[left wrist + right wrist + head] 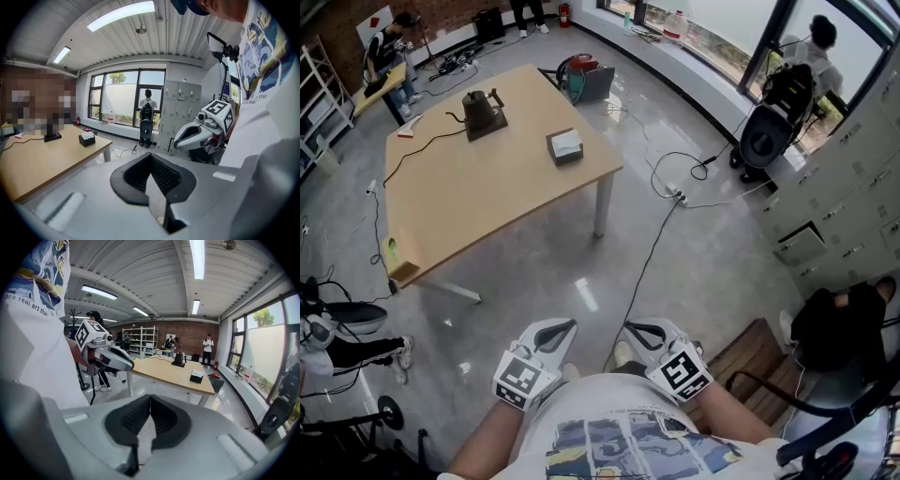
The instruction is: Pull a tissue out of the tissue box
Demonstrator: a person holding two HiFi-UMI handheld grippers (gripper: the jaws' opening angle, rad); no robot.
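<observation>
- The person's white shirt point(609, 427), with a picture on it, is closest, at the bottom of the head view.
- Just ahead of it are the left tongs point(567, 326) and the right tongs point(633, 327). They are side by side over the grey floor point(703, 272), near each other but not touching.
- The left tongs are clenched, with the tips pressed together and nothing between them.
- The right tongs are clenched too, and they hold nothing.
- The tissue box point(565, 145) sits well apart from both tongs on the wooden surface point(487, 206). In the head view it is near the right edge. Something white shows on top of the dark box.
- A black kettle point(481, 111) stands on the same surface, apart from the box.
- A thin black cord point(427, 145) runs across the wood from the kettle.
</observation>
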